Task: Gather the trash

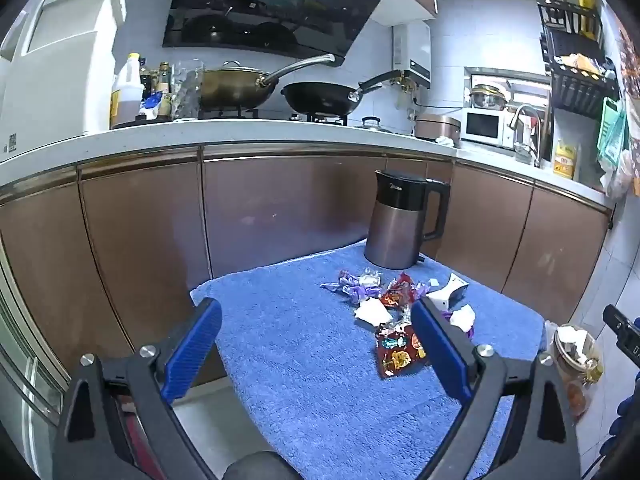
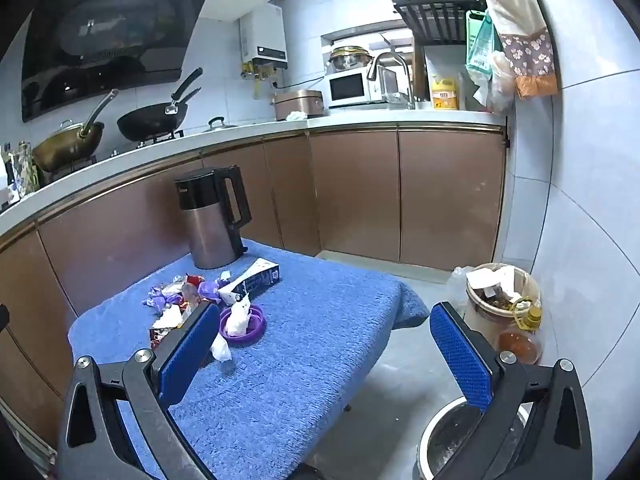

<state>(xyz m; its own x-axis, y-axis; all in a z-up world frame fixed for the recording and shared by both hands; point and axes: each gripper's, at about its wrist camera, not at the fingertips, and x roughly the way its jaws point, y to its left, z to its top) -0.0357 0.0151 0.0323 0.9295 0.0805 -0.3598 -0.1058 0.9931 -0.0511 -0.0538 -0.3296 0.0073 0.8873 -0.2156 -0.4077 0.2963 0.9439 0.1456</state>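
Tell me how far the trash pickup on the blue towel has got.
Nothing looks done yet: the candy wrappers, the red snack packet, the crumpled tissues, the purple lid and the white carton all lie on the blue towel near the kettle. Nothing is in hand: left gripper and right gripper are open and empty. Everything is left to move; a bin sits below the right gripper.

A little heap of trash sits on the blue towel (image 2: 304,360) that covers the counter. There are shiny purple candy wrappers (image 2: 164,296), a red snack wrapper (image 1: 398,294) and a bigger dark red snack bag (image 1: 400,350) lying flat. Crumpled white paper bits (image 1: 374,310) lie among them. A long white and black box (image 2: 252,278) lies on its side. A round purple lid (image 2: 242,326) holds a wad of white tissue (image 2: 239,316). Another tissue (image 2: 221,348) lies just beside it.
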